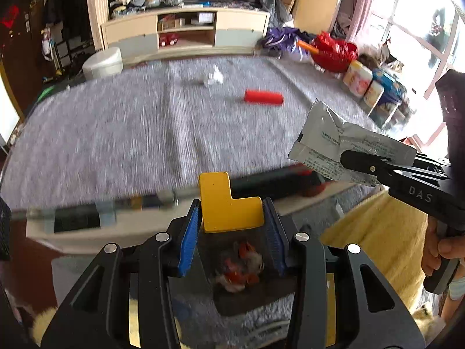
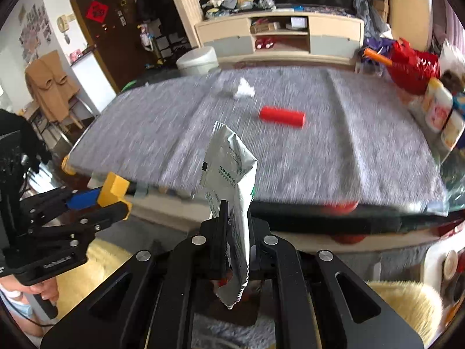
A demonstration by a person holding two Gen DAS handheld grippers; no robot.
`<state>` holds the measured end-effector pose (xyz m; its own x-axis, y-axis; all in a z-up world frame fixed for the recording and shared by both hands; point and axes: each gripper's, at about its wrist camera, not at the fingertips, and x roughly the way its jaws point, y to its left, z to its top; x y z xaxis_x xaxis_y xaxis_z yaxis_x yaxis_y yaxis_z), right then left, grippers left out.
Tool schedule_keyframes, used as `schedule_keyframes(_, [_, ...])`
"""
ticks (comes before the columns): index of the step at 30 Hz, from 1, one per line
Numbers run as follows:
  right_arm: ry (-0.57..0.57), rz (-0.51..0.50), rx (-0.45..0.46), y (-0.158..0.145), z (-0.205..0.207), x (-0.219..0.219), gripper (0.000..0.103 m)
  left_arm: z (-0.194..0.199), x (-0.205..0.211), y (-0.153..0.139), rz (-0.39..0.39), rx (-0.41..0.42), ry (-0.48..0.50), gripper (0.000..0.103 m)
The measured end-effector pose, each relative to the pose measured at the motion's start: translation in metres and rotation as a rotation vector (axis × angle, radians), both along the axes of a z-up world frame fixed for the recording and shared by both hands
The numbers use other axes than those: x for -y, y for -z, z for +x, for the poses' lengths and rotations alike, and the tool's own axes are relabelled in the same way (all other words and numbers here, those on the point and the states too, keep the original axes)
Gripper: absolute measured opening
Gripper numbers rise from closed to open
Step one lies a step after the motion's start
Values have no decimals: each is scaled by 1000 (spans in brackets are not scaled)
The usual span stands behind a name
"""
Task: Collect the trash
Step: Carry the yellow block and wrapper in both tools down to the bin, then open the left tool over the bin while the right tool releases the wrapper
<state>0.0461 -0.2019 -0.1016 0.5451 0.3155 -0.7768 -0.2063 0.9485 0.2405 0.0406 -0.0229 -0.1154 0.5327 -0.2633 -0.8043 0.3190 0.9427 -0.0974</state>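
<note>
Left view only: a dark bin [image 1: 241, 276] directly below the left gripper [image 1: 232, 218], holding crumpled red-and-white scraps; blue pads [image 1: 189, 232] on the fingers.
Right view only: a brown door with a red square sign [image 2: 97, 11] and a tan coat [image 2: 49, 90] on a chair at the left.
Left gripper: part-open, clamped on a yellow L-shaped block [image 1: 228, 203] that stands upright between the pads.
Right gripper: [image 2: 235, 218] fully closed, pinching a crumpled silver wrapper [image 2: 232, 174]; the wrapper sticks up past the fingertips and hangs down behind them.
Gripper relation: side by side, near each other, both short of the near table edge.
Remaining trash: red cylinder [image 2: 282, 116] lying flat mid-table; crumpled white paper [image 2: 244, 90] beyond it, apart from it. Both well ahead of the grippers.
Surface: grey cloth-covered table [image 1: 116, 133], motion-blurred.
Surroundings: cream TV cabinet [image 1: 186, 29] behind the table; red bag [image 1: 334, 52] and packaged goods [image 1: 360, 78] along the right edge.
Obstruction: the wrapper hides a strip of the table centre in the right view.
</note>
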Motion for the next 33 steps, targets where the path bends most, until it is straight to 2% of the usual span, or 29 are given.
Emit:
schedule_keyframes(8, [-26,-14,-103,51,-26,-13,10,-33,-2,58,-2,-119,-14,40])
schedule_keyframes(16, [-36,-35,-211,99,-31,-24,10,-41,-3,108,7,-234,-18,40])
schedule_keyframes(27, [-60,-52,-342,146,-17,-37,10,-31,6,148,6,-340,17,40])
schedule_keyframes(33, [-64,-49,-387,159,-8,-42,13,-25,9,161,1,-377,32,41])
